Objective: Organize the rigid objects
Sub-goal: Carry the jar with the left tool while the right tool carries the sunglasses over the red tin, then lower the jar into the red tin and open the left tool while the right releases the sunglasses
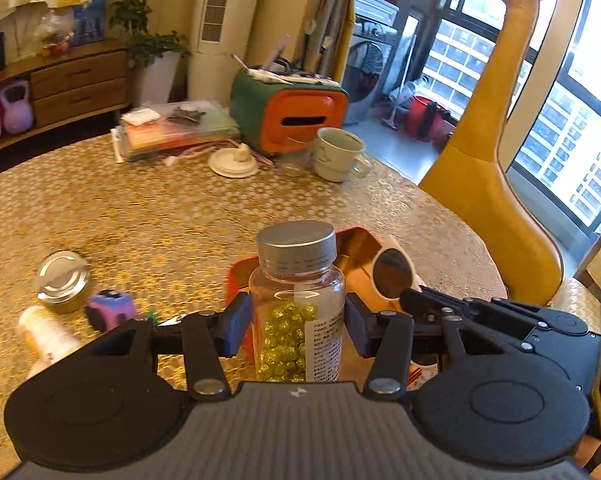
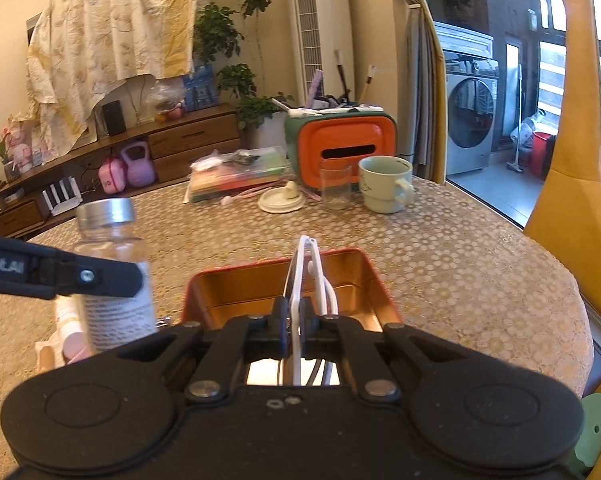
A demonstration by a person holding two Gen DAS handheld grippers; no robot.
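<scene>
While the left gripper (image 1: 296,330) is clamping the upright pill bottle (image 1: 297,300) beside the red tin (image 2: 284,284), the right gripper (image 2: 294,326) is pinching white sunglasses (image 2: 302,280) edge-on directly above the tin's open interior on the bench (image 2: 440,256); right hand nearer.

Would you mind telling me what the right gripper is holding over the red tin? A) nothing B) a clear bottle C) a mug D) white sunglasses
D: the right gripper is shut on the white sunglasses, held edge-on over the red tin; the bottle is in the left gripper.
</scene>
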